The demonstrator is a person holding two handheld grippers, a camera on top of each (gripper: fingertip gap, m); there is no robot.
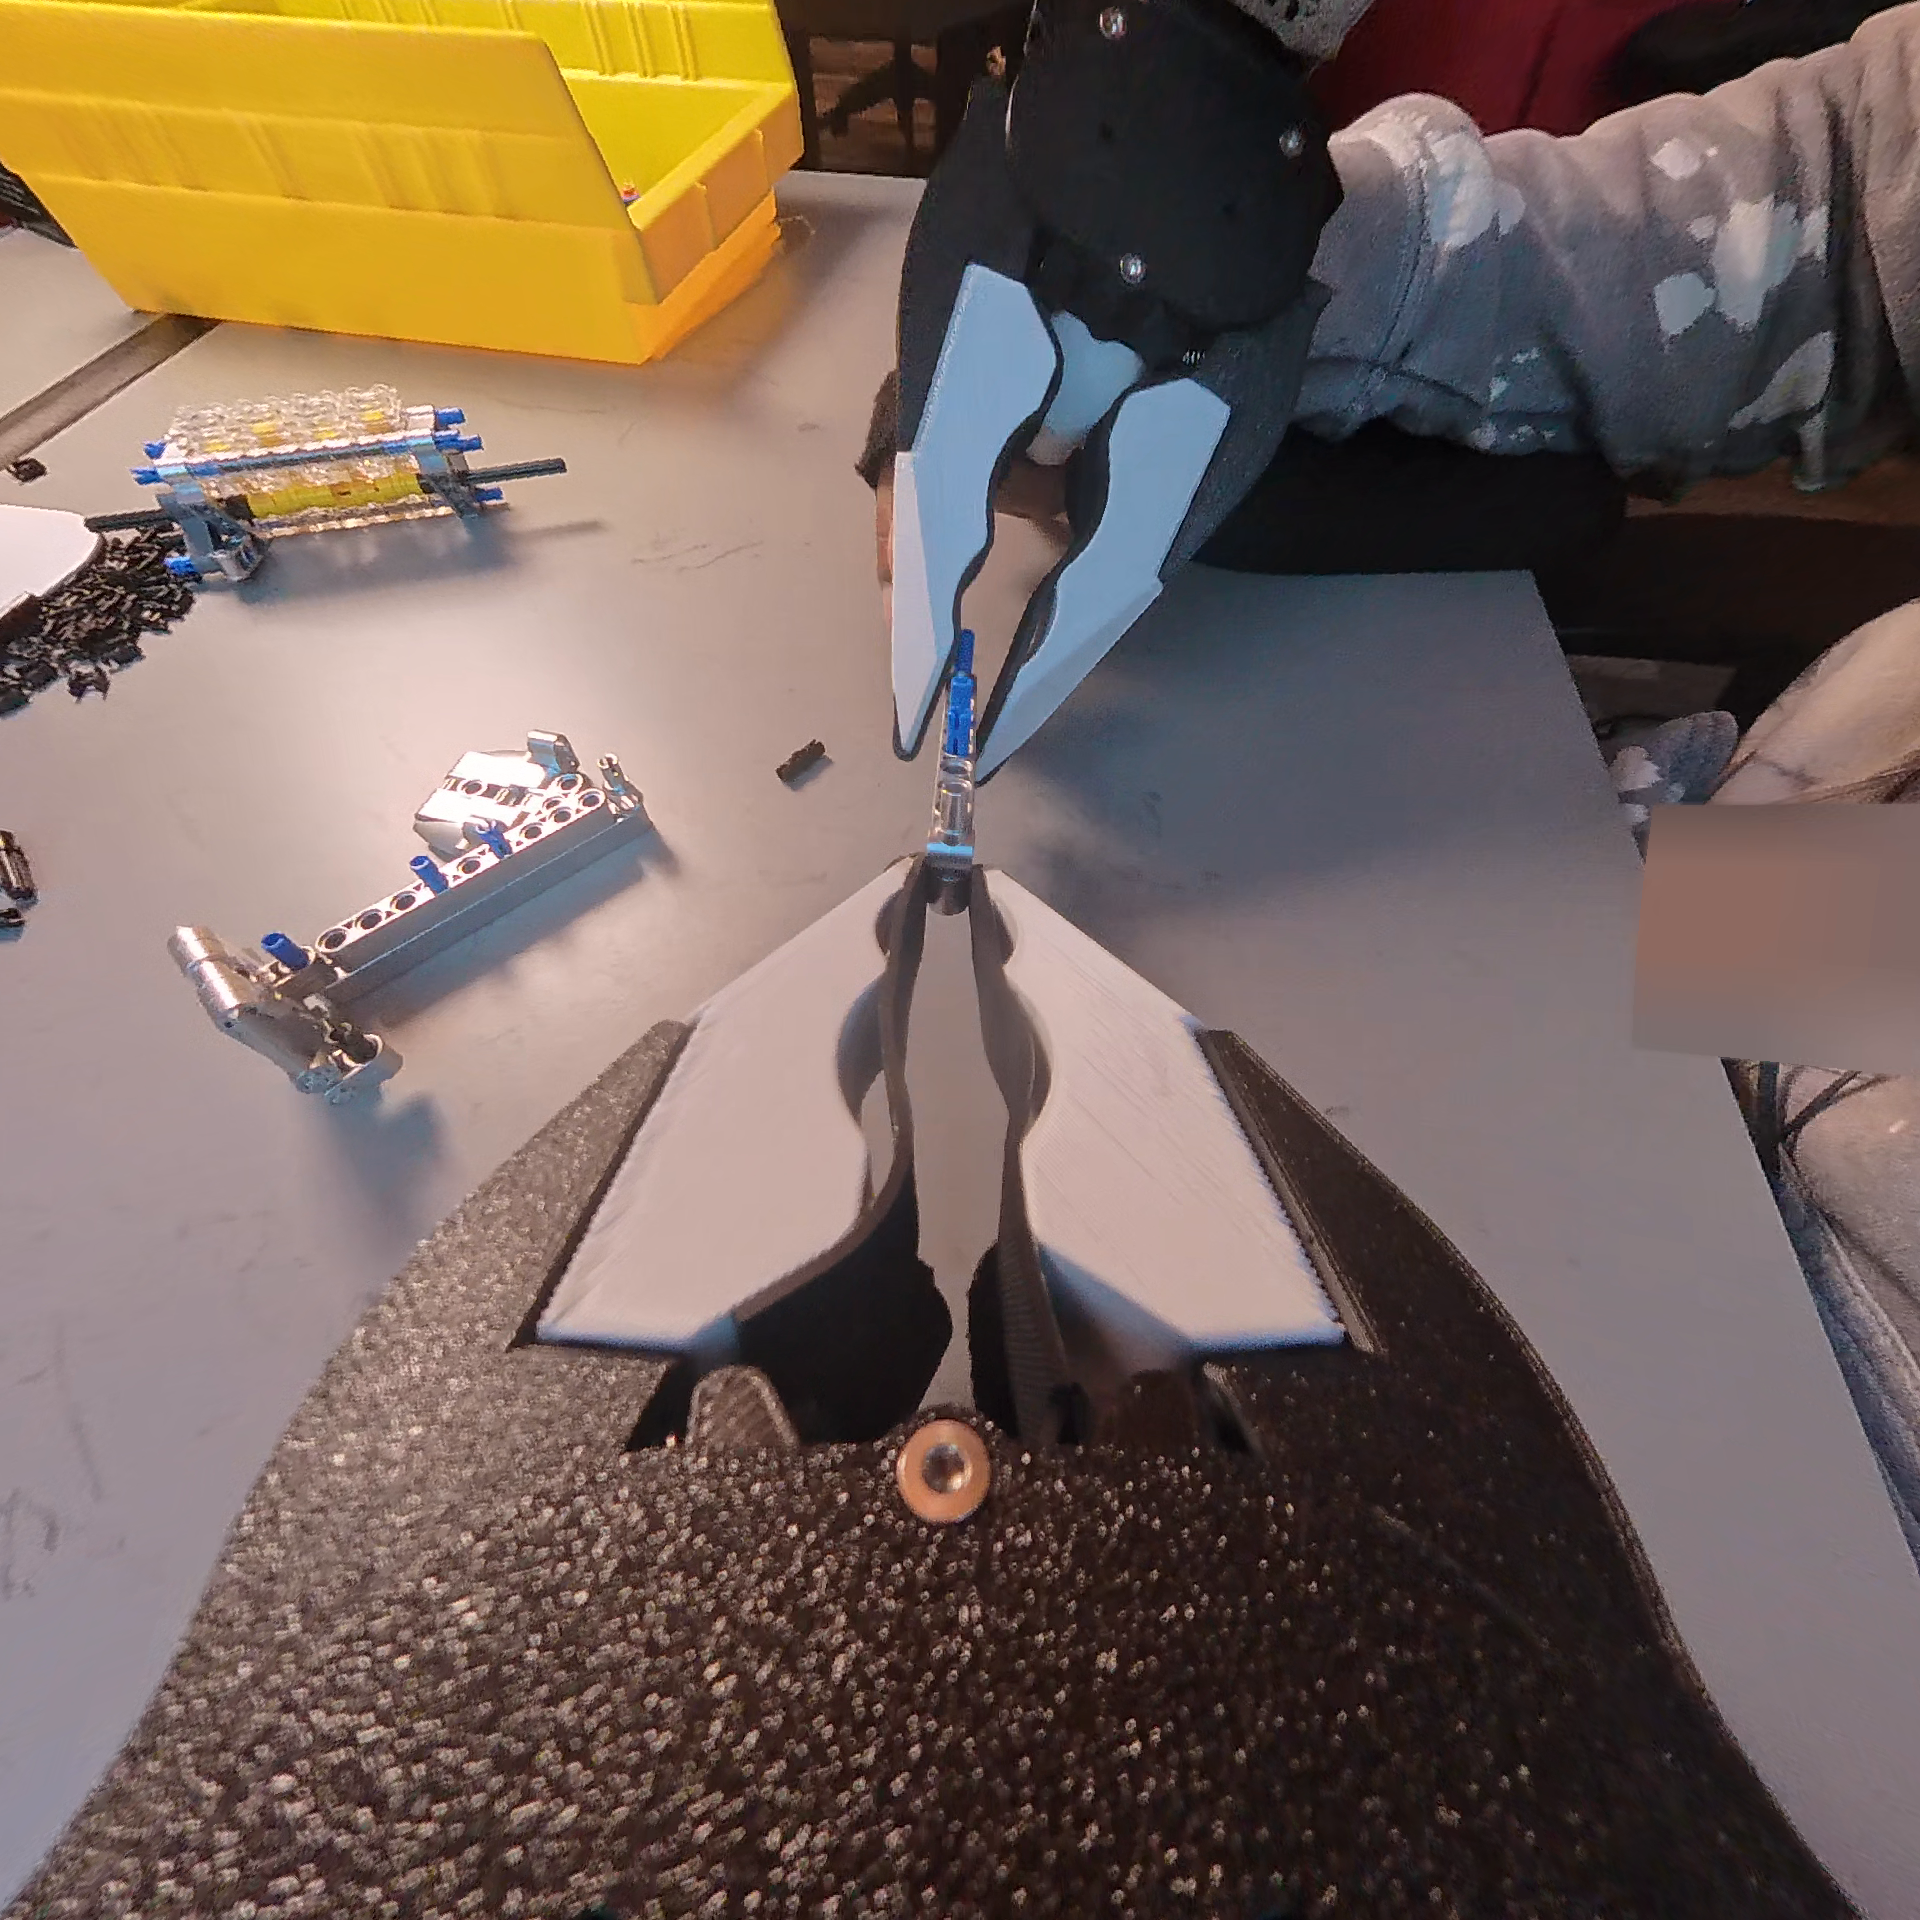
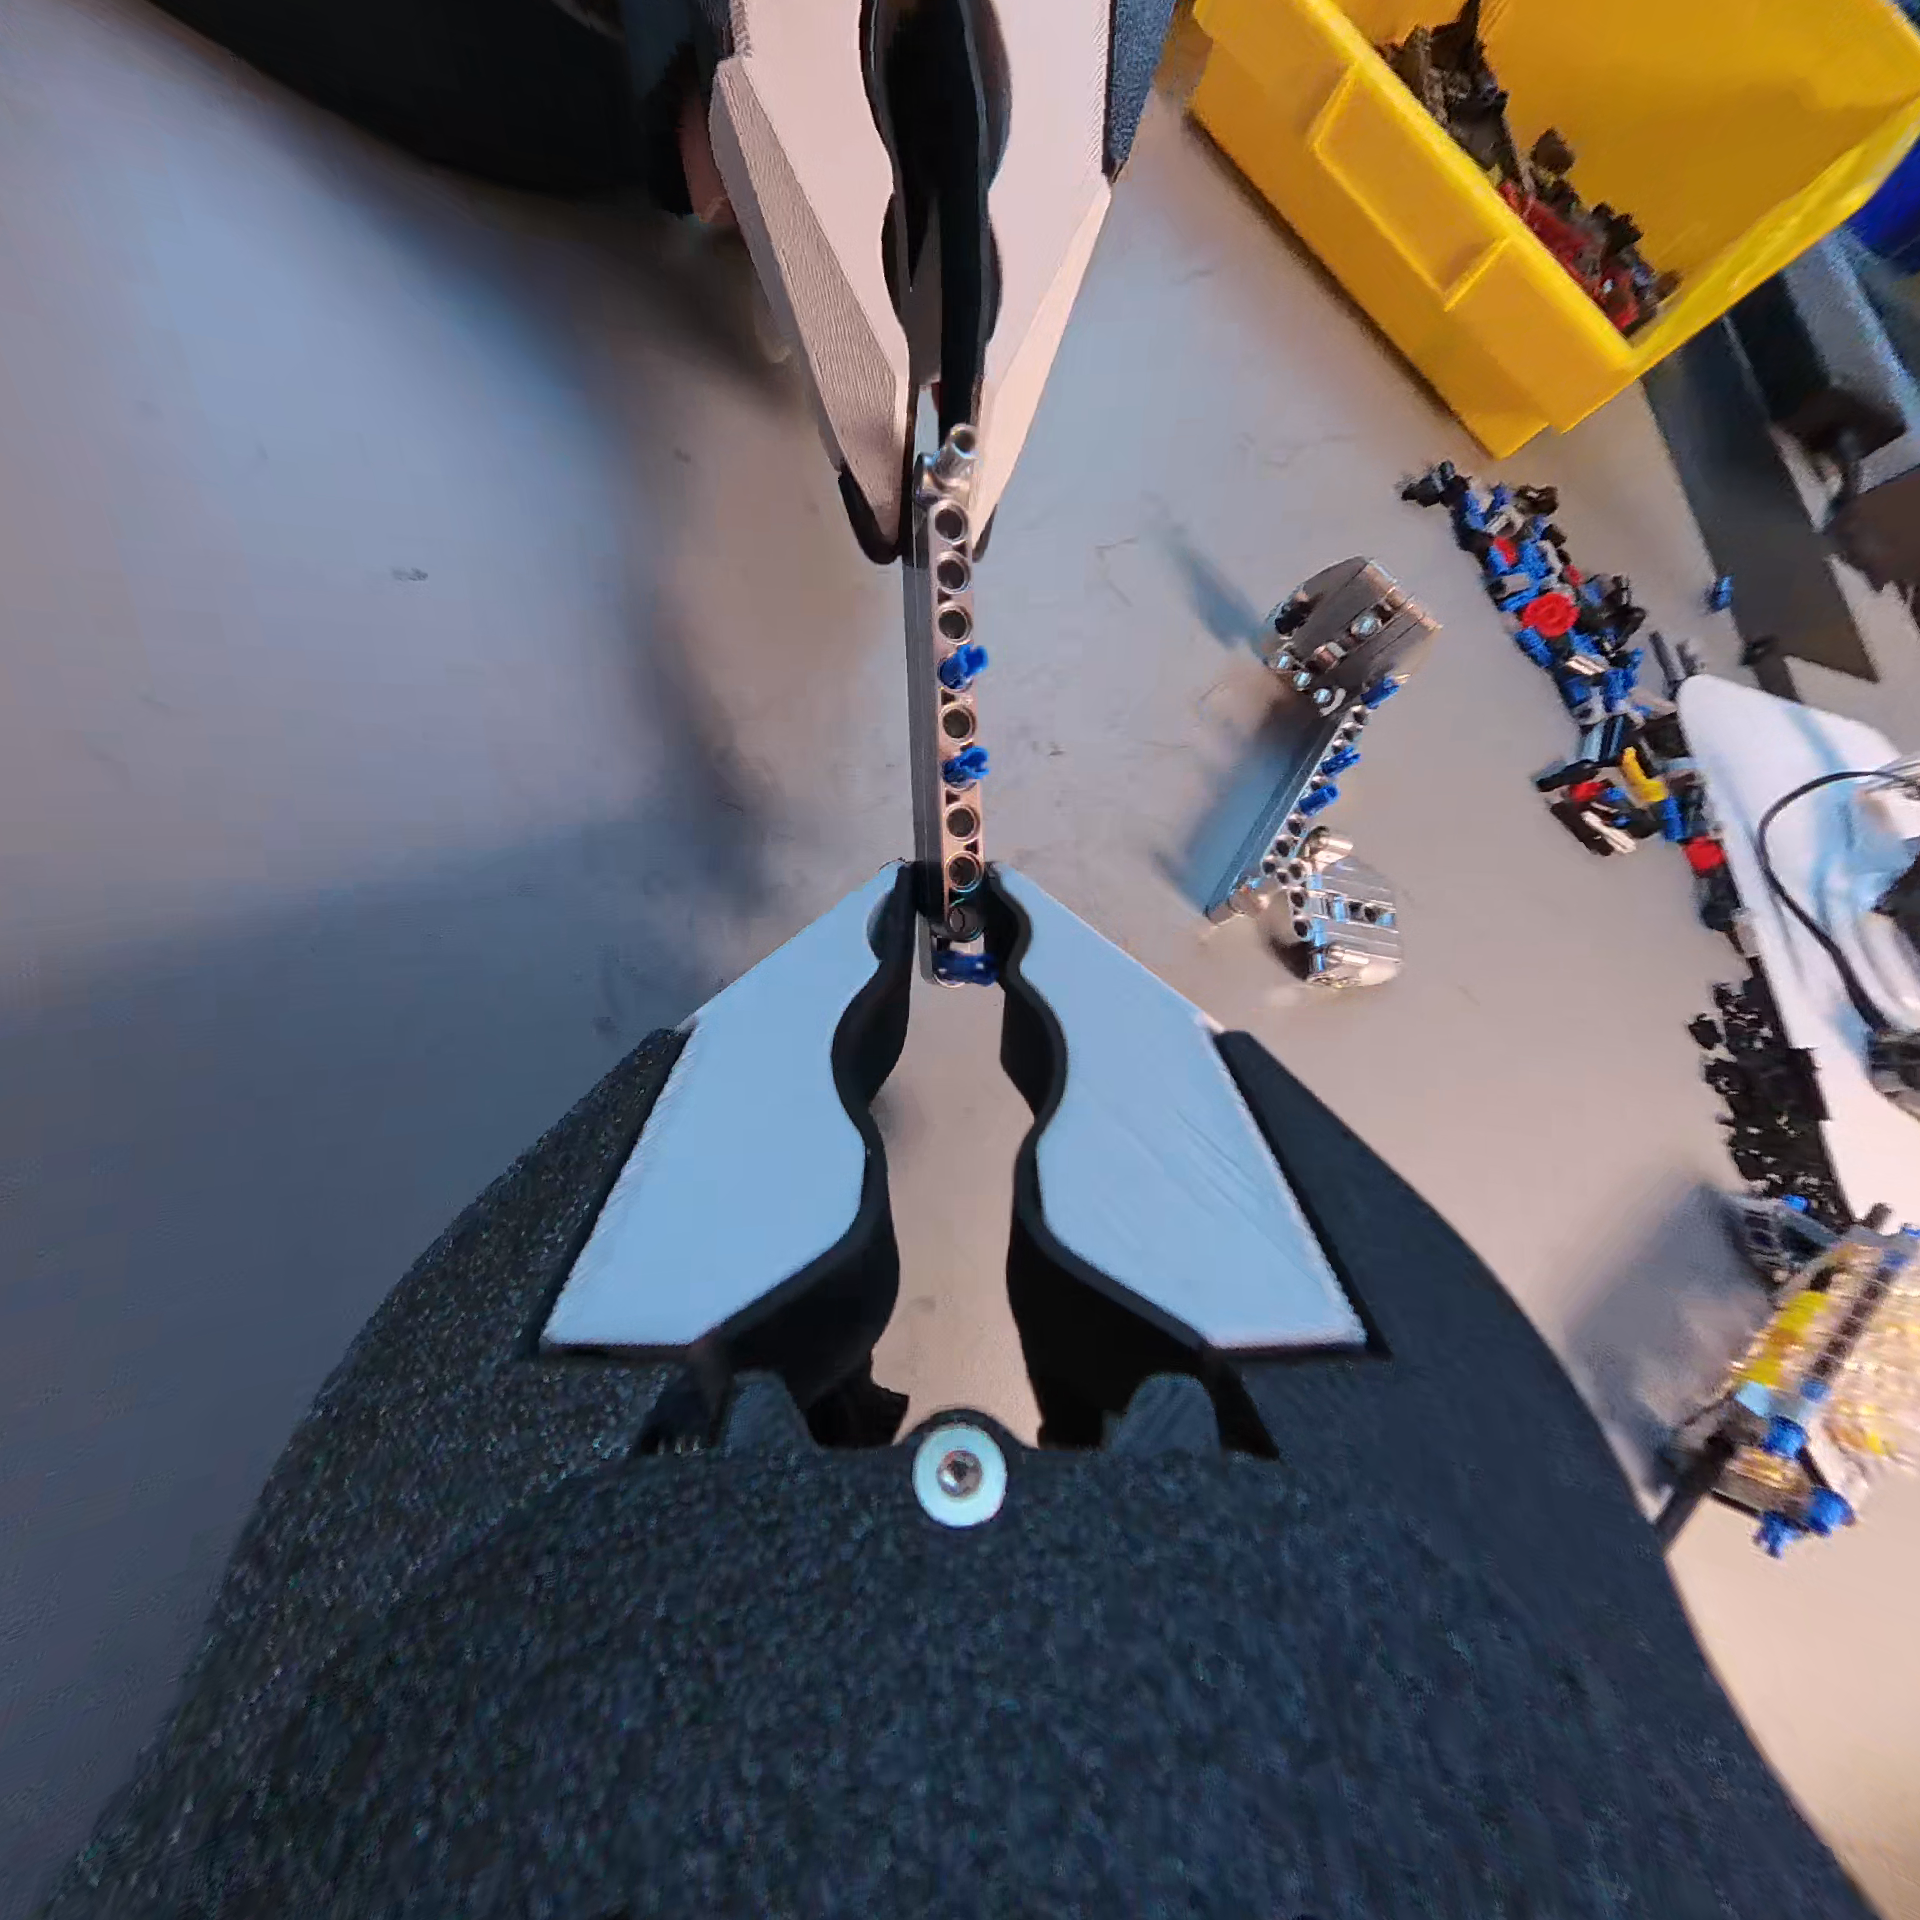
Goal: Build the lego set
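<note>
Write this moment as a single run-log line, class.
left gripper: shut on grey holed beam | right gripper: shut on beam's other end | beam: above table | nearby: yellow bin

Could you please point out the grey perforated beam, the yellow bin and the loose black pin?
grey perforated beam (image 2: 954, 717): right wrist view, mid-length.
yellow bin (image 1: 312, 197): left wrist view, front wall.
loose black pin (image 1: 801, 762): left wrist view, its middle.

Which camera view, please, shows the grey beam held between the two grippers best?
The right wrist view: the grey beam runs lengthwise, showing its holes and blue pins. The left wrist view shows it end-on and foreshortened.
</note>
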